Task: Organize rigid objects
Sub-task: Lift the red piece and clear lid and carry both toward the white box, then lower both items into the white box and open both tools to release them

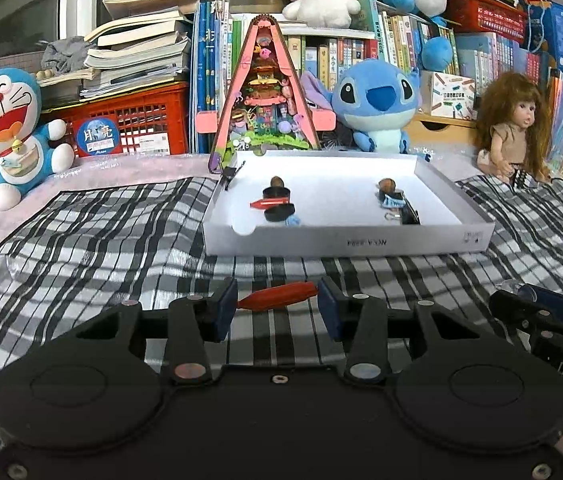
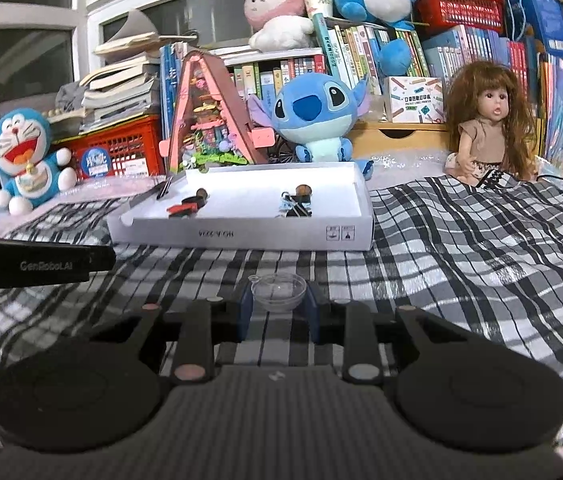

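My left gripper (image 1: 277, 304) is shut on a red spindle-shaped piece (image 1: 277, 297), held crosswise between the blue pads above the checked cloth. My right gripper (image 2: 278, 300) is shut on a small clear plastic cup (image 2: 278, 291). Ahead of both lies a shallow white box (image 1: 345, 242) (image 2: 241, 236). Inside it rest another red piece (image 1: 267, 203), black round items (image 1: 279, 212), two brown nuts (image 1: 277, 181), and binder clips (image 1: 397, 208). The right gripper's body shows at the right edge of the left wrist view, its fingers unseen there.
A black-and-white checked cloth (image 1: 101, 240) covers the surface. Behind the box stand a pink triangular model house (image 1: 265, 92), a Stitch plush (image 1: 377, 104), a Doraemon plush (image 1: 9, 136), a doll (image 1: 513, 124), a red crate (image 1: 129, 120) and stacked books.
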